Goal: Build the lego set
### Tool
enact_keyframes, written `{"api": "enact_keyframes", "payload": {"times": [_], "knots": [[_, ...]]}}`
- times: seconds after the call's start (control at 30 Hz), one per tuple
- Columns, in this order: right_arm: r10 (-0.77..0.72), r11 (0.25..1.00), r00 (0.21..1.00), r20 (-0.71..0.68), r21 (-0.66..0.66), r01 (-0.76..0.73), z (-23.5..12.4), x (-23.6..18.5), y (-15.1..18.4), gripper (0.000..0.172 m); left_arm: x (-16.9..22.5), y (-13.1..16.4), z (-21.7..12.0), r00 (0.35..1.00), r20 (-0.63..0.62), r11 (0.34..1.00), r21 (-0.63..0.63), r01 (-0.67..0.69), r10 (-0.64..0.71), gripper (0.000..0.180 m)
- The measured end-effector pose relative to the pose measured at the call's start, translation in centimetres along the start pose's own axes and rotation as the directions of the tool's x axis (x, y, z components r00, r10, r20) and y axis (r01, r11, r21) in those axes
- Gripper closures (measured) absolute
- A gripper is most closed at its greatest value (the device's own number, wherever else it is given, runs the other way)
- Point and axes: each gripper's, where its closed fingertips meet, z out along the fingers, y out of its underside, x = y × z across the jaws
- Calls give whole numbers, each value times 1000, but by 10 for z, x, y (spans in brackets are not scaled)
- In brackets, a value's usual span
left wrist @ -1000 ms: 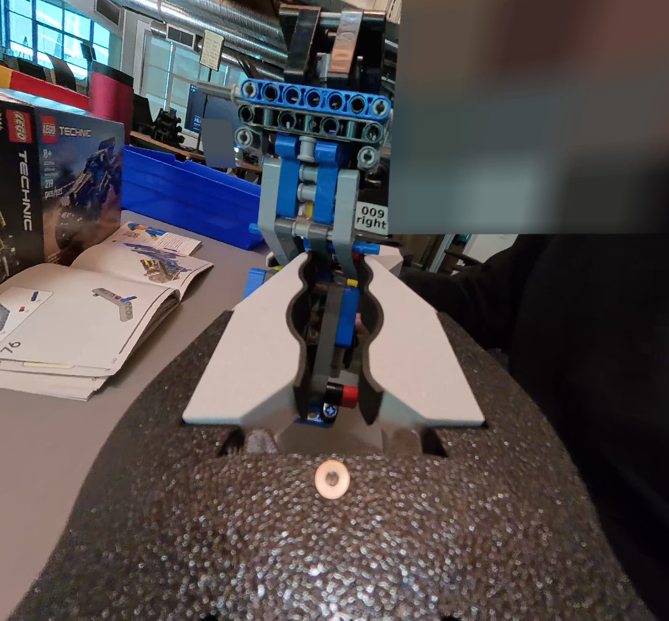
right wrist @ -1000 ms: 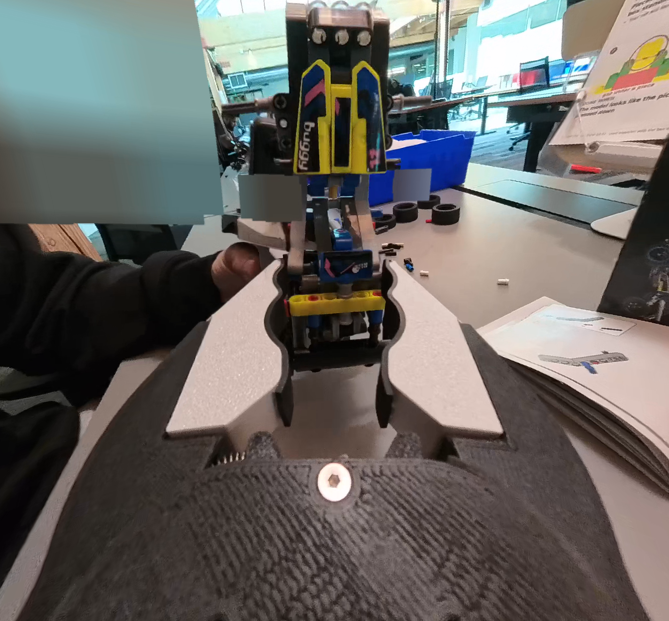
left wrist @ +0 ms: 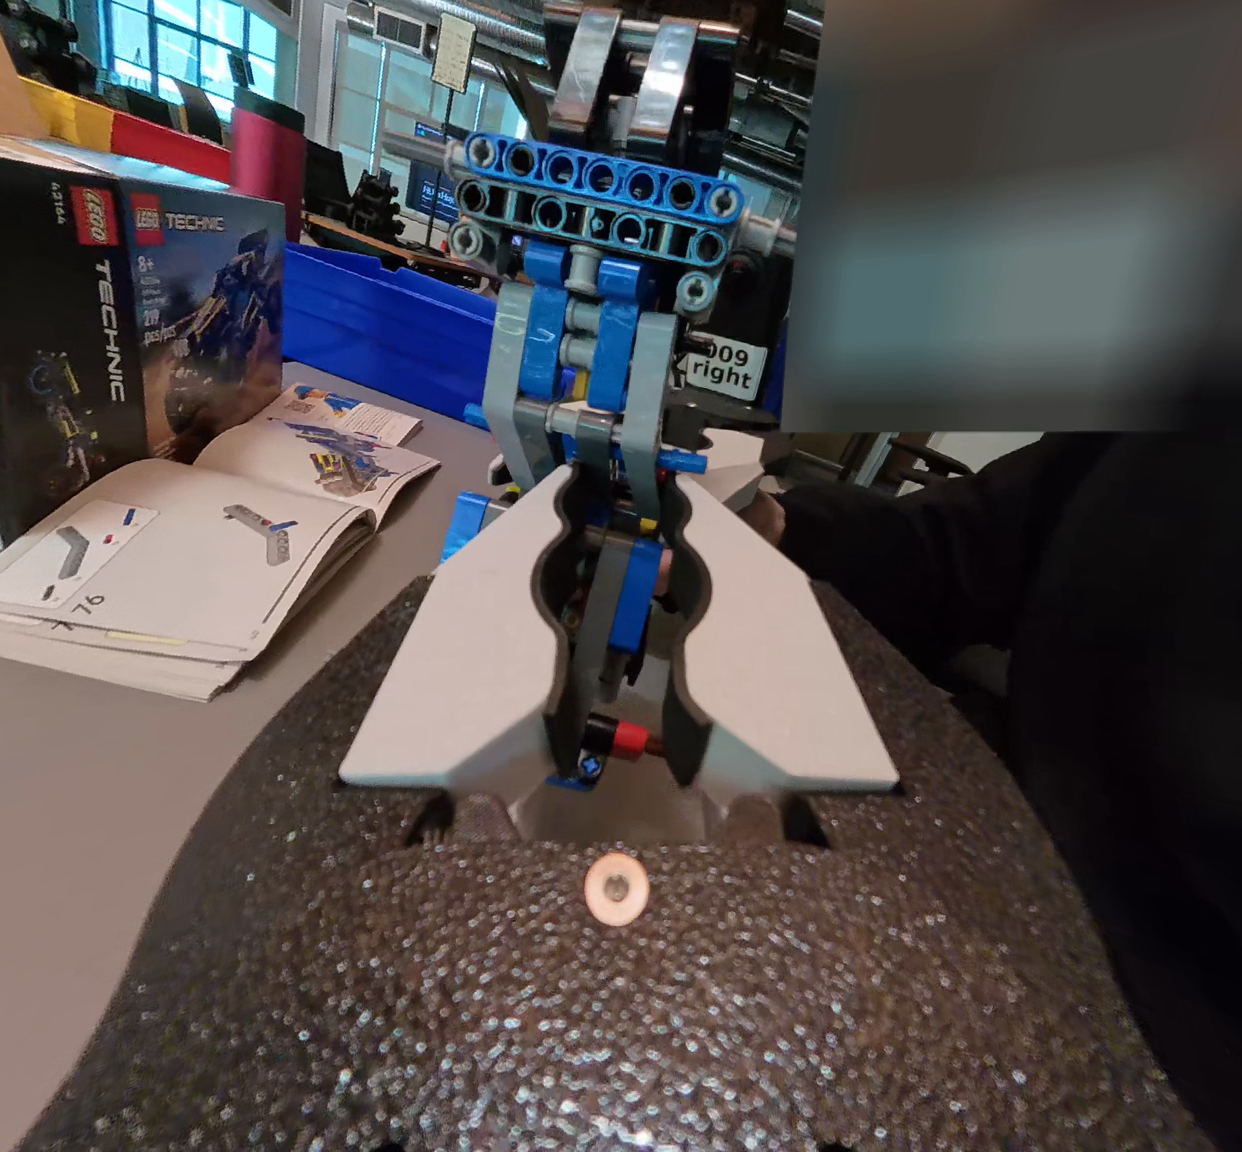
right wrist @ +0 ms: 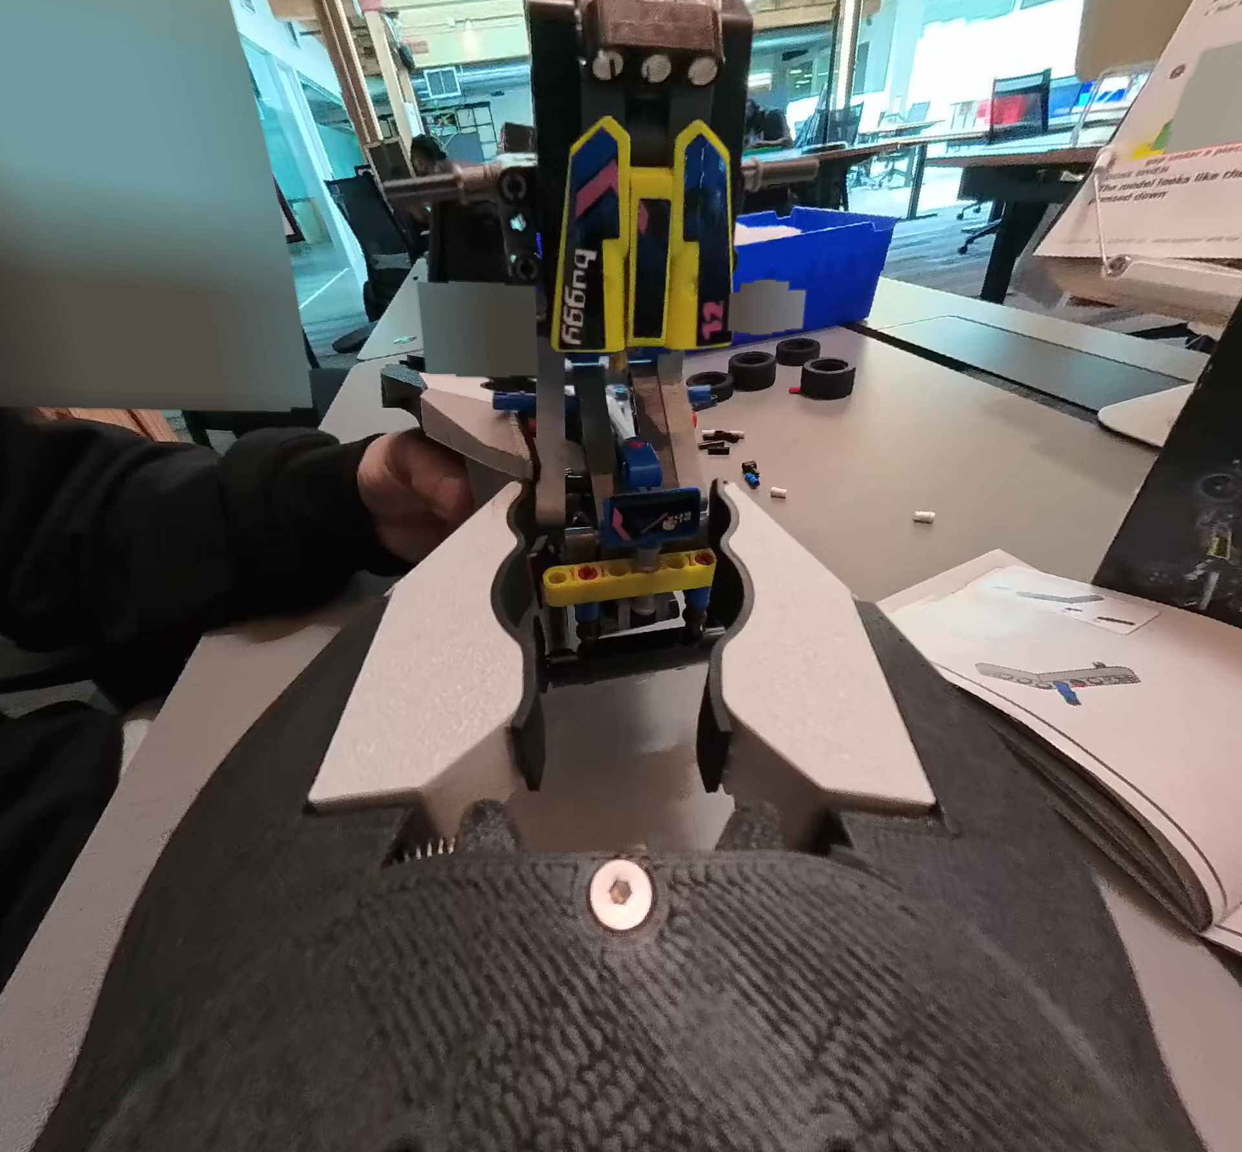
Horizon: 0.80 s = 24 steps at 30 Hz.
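Cardboard box of a building set stands far left on the grey table in the left wrist view, with an open instruction booklet lying in front of it and a blue bin behind. At centre, the left gripper is closed narrowly on the blue and grey brick-built buggy, which stands up on end between the grey fingers; its lower beams run down between the dark wavy pads, which press in on both sides. A blue holed beam crosses the model near its top. Just right of the model, part of the other gripper shows, and further right a black sleeve.

In the right wrist view, the black sleeve and a hand sit at the left, the hand wrapped under the grey finger of the left gripper that reaches the model from that side. At centre, the right gripper holds the same buggy at a wider spread, its pads against the two ends of a yellow holed beam at the model's lower part. Yellow and dark blue panels face the camera higher up. Right of the model, black tyres and small loose pieces lie on the table, with another blue bin behind. At the far right lies a second open booklet.
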Motion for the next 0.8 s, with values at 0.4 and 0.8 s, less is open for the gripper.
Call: {"api": "enact_keyframes", "payload": {"times": [0.4, 0.8], "knots": [[-55, 995, 998, 18, -83, 57, -3, -1, 9, 125, -1, 8, 2, 1000, 22, 999, -42, 20, -19, 161], [311, 920, 941, 134, -291, -263, -14, -7, 42, 124, 0, 34, 2, 918, 44, 909, -131, 396, -394, 161]]}}
